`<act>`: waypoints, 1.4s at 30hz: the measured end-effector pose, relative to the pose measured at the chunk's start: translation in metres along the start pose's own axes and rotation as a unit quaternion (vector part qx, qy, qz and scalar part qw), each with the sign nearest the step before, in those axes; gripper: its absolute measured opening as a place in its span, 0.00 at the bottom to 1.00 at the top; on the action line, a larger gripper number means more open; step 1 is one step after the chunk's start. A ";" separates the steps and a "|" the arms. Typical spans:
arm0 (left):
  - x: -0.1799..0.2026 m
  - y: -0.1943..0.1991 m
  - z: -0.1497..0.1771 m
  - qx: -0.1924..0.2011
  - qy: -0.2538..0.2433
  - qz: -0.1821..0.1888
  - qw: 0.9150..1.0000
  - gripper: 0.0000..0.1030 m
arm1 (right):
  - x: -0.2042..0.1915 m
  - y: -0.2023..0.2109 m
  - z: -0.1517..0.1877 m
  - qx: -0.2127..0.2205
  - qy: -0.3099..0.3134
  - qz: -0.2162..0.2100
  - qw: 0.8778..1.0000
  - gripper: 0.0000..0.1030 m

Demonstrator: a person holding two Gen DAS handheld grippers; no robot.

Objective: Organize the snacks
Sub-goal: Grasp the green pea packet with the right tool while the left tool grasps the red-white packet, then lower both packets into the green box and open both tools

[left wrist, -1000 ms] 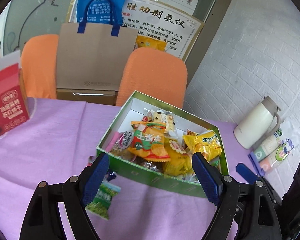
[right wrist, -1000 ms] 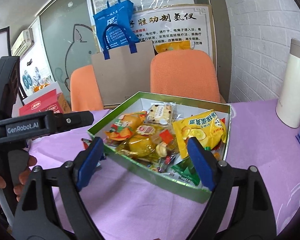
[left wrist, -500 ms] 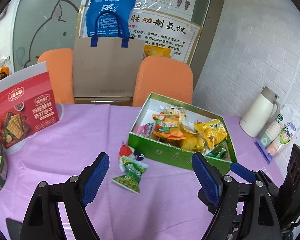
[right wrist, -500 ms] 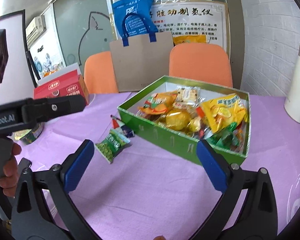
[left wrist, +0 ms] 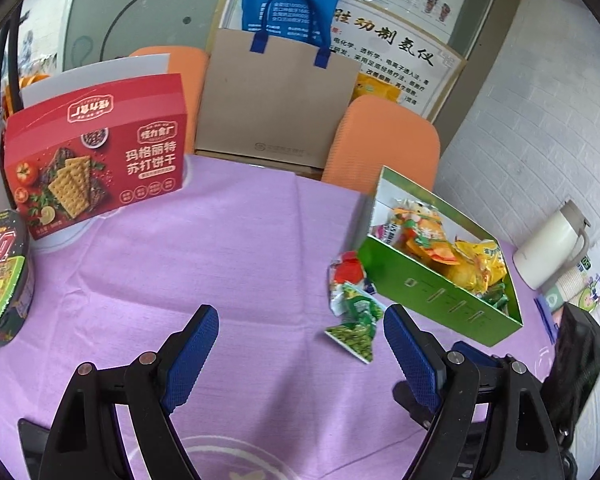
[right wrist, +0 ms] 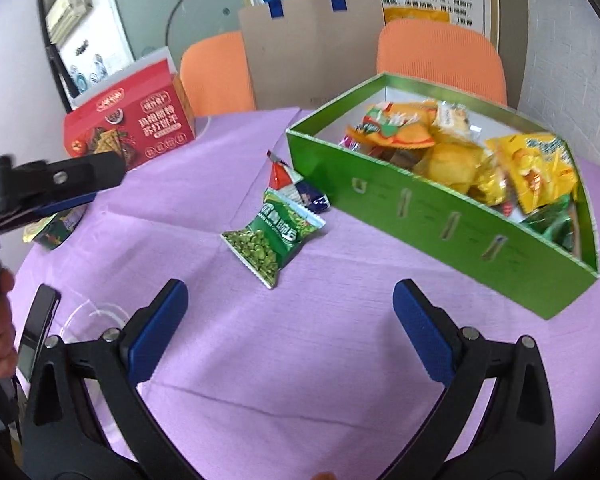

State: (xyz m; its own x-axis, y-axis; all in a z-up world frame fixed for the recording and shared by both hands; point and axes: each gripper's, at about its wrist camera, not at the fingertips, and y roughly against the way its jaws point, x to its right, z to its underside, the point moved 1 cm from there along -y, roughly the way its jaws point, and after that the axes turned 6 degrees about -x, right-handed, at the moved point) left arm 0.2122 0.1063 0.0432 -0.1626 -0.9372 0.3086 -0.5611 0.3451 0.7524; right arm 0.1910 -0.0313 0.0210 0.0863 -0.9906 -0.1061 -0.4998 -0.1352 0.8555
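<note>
Bright, even indoor light, soft shadows; strong fisheye bending, dark corners, slight blur.

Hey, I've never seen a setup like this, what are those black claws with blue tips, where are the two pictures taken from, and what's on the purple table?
There is no robot here. A person holds two hand-operated grippers, each with a fisheye camera looking forward along its fingers. One picture comes from the left gripper, the other from the right gripper. The blue parts are finger pads. Both grippers are open and hold nothing.

On the purple tablecloth sits an open green box full of snack packets. Beside it, outside the box, lie a green pea snack packet and a small red and blue packet. Farther back stands a red cracker box; at the left edge there is an instant noodle bowl, and on the right a white thermos jug.
</note>
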 end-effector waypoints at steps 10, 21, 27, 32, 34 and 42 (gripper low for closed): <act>-0.030 -0.013 -0.013 -0.003 0.014 0.016 1.000 0.84 | -0.001 -0.059 -0.021 -0.038 -0.071 0.009 0.997 0.67; 0.028 -0.083 -0.018 -0.027 -0.078 0.051 0.995 0.75 | 0.057 -0.012 0.015 -0.016 -0.092 0.021 0.995 0.41; 0.049 -0.128 -0.023 -0.071 -0.093 0.063 0.991 0.59 | 0.083 0.007 0.031 -0.012 -0.109 0.015 0.994 0.41; 0.056 -0.150 -0.028 -0.093 -0.089 0.058 0.990 0.38 | 0.087 0.007 0.032 -0.008 -0.114 0.007 0.993 0.41; 0.056 -0.148 -0.028 -0.091 -0.086 0.057 0.990 0.37 | 0.085 0.007 0.032 -0.009 -0.108 0.007 0.994 0.41; 0.067 -0.117 -0.013 -0.084 -0.096 0.060 0.990 0.33 | 0.088 0.018 0.042 -0.005 -0.114 -0.004 0.993 0.41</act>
State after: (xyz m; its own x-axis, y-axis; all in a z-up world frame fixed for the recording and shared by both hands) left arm 0.2777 0.0039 -0.0160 -0.3792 -0.8763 0.2973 -0.3879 0.4422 0.8087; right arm 0.1534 -0.1216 0.0054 -0.1076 -0.9686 -0.2243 -0.4907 -0.1445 0.8592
